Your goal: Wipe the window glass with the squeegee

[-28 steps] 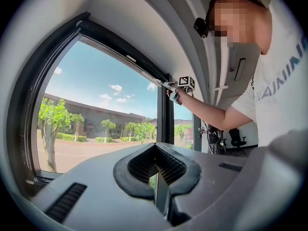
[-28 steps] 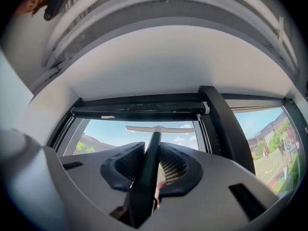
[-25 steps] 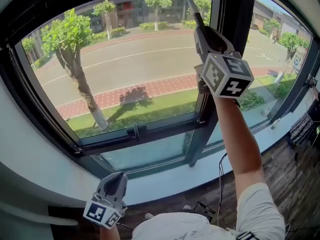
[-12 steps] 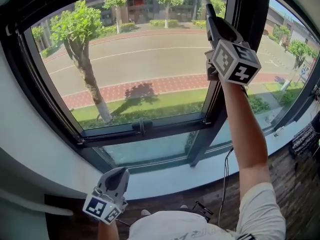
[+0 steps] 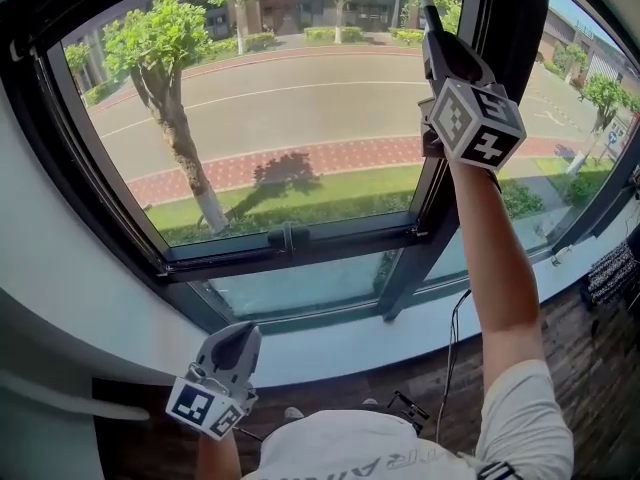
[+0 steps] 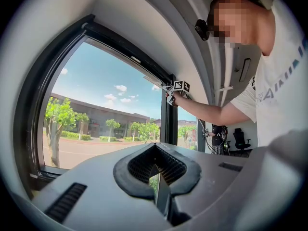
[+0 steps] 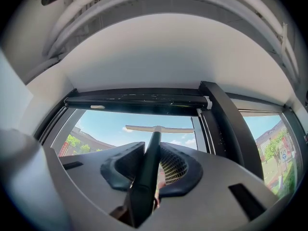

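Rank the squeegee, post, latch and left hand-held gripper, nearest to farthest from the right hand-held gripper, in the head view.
1. squeegee: clamped in the right hand-held gripper.
2. post: right beside it.
3. latch: lower left, on the sash.
4. left hand-held gripper: bottom left.

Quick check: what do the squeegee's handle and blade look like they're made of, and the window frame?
The squeegee handle looks dark and matte with no shine, so it is likely plastic or rubber-coated. The blade is a pale thin strip, and its material can't be told from here. The window frame has black, smooth, straight bars, probably painted metal.
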Tool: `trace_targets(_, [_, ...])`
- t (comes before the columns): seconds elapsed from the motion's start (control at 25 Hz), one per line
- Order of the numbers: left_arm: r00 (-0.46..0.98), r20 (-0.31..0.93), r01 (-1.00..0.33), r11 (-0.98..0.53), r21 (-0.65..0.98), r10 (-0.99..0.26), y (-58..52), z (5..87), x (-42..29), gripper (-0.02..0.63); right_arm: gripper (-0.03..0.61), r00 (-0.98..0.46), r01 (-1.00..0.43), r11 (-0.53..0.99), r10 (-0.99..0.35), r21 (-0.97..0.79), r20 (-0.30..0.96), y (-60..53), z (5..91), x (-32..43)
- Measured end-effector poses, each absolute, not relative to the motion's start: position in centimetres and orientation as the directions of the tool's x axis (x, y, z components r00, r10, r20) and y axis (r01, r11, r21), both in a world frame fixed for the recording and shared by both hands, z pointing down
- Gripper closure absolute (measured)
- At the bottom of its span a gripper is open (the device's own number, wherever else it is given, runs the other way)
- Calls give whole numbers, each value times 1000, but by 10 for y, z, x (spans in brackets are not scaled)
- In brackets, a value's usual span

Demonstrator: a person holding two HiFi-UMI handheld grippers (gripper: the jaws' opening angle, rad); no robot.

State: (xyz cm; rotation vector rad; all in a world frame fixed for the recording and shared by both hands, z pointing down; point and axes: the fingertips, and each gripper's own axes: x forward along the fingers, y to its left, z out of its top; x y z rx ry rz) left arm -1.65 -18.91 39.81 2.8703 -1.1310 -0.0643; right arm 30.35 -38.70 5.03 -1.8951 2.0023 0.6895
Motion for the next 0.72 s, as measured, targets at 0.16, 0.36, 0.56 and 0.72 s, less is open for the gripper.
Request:
trace_targets(0.16, [738,-10,-672,-737,75,-674,-190,402,-17,598,479,-80,-991,13,-854,132,-514,-387,75,309])
trace_targets(0.36, [735,7,-676,-732,86,-678,-188,409,-16,598,479,-87,-990,20,-869,141,-487,-385,107,310])
trace_targets(0.56, [747,29,-664,-743,88,-664,-188,416,-10,598,479,-88,-985,11,-884,170,-458,-380,143,311])
trace_targets(0.72, [750,27,-660,-746,90,-661,-189,418,-7,598,479,-97,-985,23,-894,171,-437,-380,162,313])
